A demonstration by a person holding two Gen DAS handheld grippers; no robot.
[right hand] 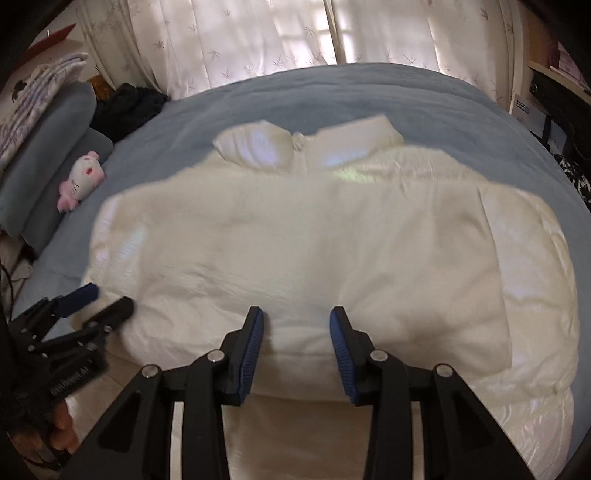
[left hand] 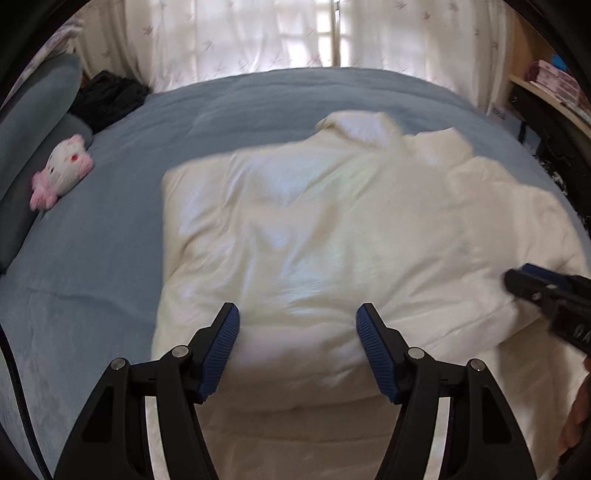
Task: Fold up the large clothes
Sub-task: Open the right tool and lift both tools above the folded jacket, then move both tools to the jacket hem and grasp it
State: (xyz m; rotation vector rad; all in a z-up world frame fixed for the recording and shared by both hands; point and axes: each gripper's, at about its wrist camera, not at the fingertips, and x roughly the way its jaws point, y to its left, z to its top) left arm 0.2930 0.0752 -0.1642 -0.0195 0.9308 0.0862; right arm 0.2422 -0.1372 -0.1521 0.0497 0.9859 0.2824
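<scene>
On the blue-grey bed [left hand: 258, 99] before us lies the white puffy jacket [left hand: 332, 229], spread front-up with its collar [right hand: 303, 144] toward the curtained window [right hand: 258, 33] and its hem toward us, hanging a little over the near edge of the mattress. We judge that we are between folds: the body looks squared off on the left side, with the sleeves seemingly laid inward, though the blur keeps us from saying exactly how the layers sit. Neither tool holds any cloth.

Our left gripper [left hand: 297, 332] hovers over the hem end with its fingers [left hand: 221, 350] wide apart, the jacket showing in the gap but not pinched. Our right gripper [right hand: 297, 336] hovers over the same hem further to the right, its fingers [right hand: 343, 354] narrower set but parted, with nothing clamped between them. In each wrist view the other tool shows at the frame edge, beside the jacket's near corner.

What comes next, as we read it, is to take the hem at two points, one per tool, and carry it up toward the collar to halve the length. That calls for lowering both sets of fingers onto the hem edge, biting through all the padded layers at once, and lifting evenly so the slippery shell does not slide or spring open. A plush cat toy [left hand: 61, 171] and a dark garment [left hand: 110, 96] lie well apart at the left.
</scene>
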